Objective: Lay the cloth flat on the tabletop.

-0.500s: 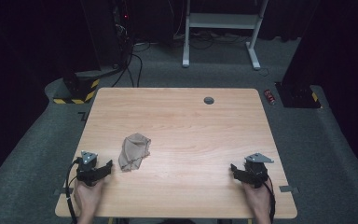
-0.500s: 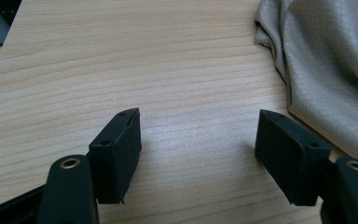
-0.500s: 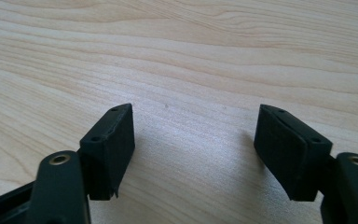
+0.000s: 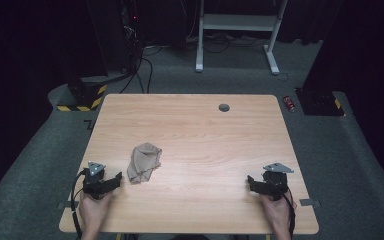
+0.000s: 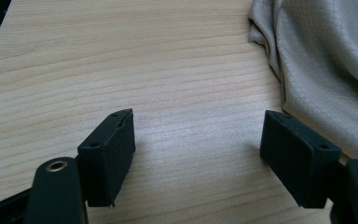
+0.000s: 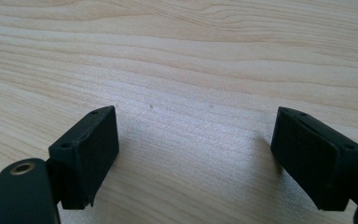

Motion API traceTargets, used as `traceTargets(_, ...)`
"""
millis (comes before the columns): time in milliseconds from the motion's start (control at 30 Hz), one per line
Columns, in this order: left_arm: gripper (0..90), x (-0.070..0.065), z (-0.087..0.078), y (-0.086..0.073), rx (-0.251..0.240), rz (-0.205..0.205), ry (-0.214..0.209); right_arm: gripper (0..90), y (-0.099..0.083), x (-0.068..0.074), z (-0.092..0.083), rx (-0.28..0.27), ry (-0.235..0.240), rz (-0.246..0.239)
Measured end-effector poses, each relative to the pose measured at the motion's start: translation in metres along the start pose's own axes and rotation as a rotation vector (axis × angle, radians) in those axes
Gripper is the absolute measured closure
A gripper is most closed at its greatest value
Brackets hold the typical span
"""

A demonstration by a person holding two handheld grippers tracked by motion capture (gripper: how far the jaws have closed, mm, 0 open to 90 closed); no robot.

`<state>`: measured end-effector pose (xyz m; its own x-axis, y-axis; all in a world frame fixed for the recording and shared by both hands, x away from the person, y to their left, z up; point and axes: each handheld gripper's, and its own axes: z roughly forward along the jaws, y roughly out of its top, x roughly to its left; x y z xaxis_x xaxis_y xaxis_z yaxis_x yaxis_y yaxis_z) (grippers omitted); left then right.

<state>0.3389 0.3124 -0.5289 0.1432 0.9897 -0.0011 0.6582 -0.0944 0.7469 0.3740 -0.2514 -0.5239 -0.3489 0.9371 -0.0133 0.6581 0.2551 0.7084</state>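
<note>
Two grippers, yours: left gripper (image 4: 116, 179) spread beside crumpled cloth (image 4: 143, 162), poised to pinch; right gripper (image 4: 251, 182) spread, idle.

A light wooden table (image 4: 200, 135) carries a crumpled beige cloth (image 4: 144, 161) at about eight o'clock from its centre, and a small round grey cap (image 4: 224, 107) near the far edge at twelve o'clock.
</note>
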Motion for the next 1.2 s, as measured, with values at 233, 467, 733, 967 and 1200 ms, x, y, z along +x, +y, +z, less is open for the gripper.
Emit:
traceTargets(233,21.9,-0.003,0.002,0.001,0.009,0.003,-0.004,13.8,0.0,0.0,0.0,0.003,-0.003,0.002)
traceTargets(467,19.9,-0.006,0.001,0.002,0.013,0.0,-0.036,13.8,0.0,0.0,0.0,0.003,-0.003,0.002)
traceTargets(733,23.8,-0.017,-0.001,0.01,-0.002,0.013,-0.093,14.0,0.0,0.0,0.0,0.002,-0.004,0.0)
traceTargets(967,24.4,-0.022,-0.004,0.019,-0.021,0.0,-0.148,14.0,0.0,0.0,0.0,0.002,-0.005,0.001)
traceTargets(1200,23.9,-0.03,-0.007,0.029,-0.047,0.01,-0.181,14.2,0.0,0.0,0.0,0.002,-0.005,0.0)
